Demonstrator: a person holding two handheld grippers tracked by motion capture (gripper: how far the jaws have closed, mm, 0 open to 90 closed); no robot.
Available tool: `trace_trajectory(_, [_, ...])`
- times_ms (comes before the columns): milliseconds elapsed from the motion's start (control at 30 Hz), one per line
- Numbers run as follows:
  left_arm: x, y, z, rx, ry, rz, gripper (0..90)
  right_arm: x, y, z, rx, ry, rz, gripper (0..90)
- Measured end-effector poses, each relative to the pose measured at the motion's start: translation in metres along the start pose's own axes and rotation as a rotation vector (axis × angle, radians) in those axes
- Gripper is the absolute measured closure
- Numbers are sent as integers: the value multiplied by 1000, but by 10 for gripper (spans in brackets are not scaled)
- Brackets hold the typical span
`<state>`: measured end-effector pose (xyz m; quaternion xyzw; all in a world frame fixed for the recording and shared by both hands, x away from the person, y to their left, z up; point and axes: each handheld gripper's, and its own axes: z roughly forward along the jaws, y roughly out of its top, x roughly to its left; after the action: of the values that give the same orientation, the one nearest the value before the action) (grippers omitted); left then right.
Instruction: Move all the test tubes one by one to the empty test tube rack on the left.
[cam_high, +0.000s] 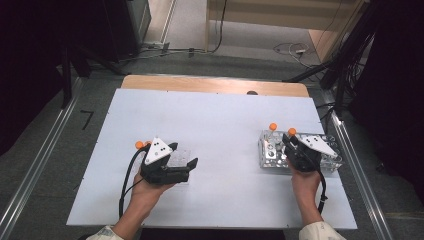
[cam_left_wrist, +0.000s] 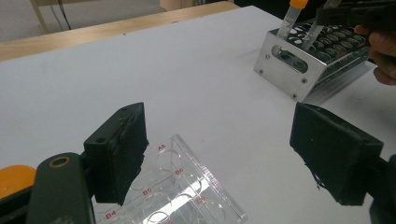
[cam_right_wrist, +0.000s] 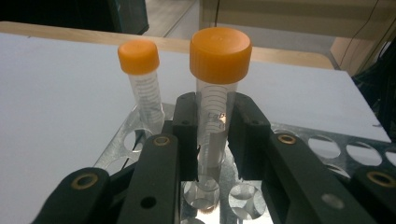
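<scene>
A clear plastic tube with an orange cap (cam_right_wrist: 219, 60) stands upright in a metal tube rack (cam_right_wrist: 327, 145), and my right gripper (cam_right_wrist: 215, 135) is shut on its body just below the cap. A second orange-capped tube (cam_right_wrist: 139, 70) stands in the rack to its left, free. From above, the right gripper (cam_high: 289, 145) sits over the rack (cam_high: 270, 159) at the table's right. My left gripper (cam_left_wrist: 219, 126) stands open, its pads (cam_left_wrist: 334, 154) wide apart above a clear well plate (cam_left_wrist: 187, 186) with red labels. In the high view the left gripper (cam_high: 183, 156) hovers over that plate (cam_high: 186, 149).
A white board (cam_high: 220, 125) covers the table, with a wooden strip (cam_high: 210, 84) along its far edge. Cables and dark stands lie on the floor beyond the table. The left gripper view also has the rack (cam_left_wrist: 289, 70) at its upper right.
</scene>
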<state>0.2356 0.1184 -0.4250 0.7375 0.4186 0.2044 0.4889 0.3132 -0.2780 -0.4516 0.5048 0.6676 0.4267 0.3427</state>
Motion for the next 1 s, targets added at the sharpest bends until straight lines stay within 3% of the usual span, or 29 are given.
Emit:
trace_trajectory(200, [0,0,1,5,0,0,196,5,8,-8,-35,-22,-35,713])
trace_trajectory(600, [0,0,0,-4,-1,2,194,5,26,-26,-70,-35,-27,713])
trace_trajectory(800, [-3,1,0,-8,-9,16,157,15,33,-37,-75,12,-49,714])
trace_trajectory(1000, [-3,3,-3,-30,-6,11,160,35,39,-47,-75,96,-79,714])
